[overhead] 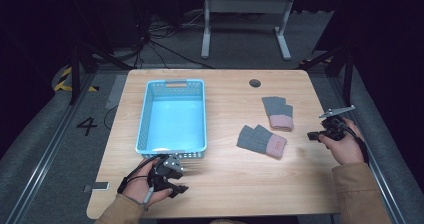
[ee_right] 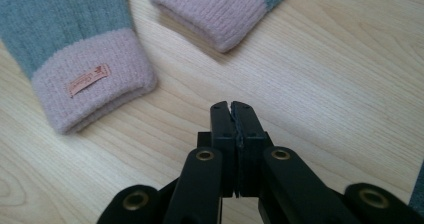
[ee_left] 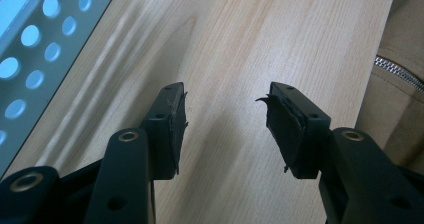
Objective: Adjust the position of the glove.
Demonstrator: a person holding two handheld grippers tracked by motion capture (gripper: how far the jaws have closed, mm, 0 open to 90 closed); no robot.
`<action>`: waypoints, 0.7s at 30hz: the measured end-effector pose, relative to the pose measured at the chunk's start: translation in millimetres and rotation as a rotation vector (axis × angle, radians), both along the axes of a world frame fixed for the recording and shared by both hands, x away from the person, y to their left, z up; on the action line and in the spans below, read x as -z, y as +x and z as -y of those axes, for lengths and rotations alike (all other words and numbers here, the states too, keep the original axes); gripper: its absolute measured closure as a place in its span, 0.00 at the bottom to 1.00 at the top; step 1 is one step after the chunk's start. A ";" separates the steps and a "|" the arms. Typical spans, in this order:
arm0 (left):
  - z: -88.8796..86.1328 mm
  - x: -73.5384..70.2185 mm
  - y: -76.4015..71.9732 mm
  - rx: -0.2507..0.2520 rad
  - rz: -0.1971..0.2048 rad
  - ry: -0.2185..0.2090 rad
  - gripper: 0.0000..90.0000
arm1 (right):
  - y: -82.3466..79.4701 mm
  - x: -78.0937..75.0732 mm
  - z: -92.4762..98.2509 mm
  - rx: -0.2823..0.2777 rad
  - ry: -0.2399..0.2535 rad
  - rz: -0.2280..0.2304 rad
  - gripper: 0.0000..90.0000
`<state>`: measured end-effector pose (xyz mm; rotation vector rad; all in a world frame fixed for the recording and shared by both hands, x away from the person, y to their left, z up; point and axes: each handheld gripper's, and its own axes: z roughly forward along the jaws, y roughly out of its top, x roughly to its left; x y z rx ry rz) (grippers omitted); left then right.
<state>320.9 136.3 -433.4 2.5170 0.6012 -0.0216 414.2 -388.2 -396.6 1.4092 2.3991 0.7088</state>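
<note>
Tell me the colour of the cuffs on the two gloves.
Pink cuffs on grey gloves; clearest in the right gripper view.

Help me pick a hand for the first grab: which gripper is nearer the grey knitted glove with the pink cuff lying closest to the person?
Right. The right gripper sits just right of that glove; the left gripper is far left, by the blue basket.
</note>
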 end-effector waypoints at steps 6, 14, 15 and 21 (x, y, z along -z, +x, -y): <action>1.3 -1.5 0.0 -0.010 0.007 0.006 0.56 | 0.6 -2.2 -6.0 -0.031 0.035 0.011 1.00; -5.3 -3.2 -6.6 -0.029 -0.006 -0.019 0.55 | 16.0 -8.0 -38.0 -0.137 0.054 0.027 1.00; -6.9 -4.2 -9.0 -0.031 -0.006 -0.022 0.55 | 21.4 -10.0 -48.4 -0.166 0.046 0.038 1.00; -13.8 -5.9 -14.4 -0.047 -0.006 -0.037 0.54 | 29.7 -10.6 -66.3 -0.208 0.051 0.055 1.00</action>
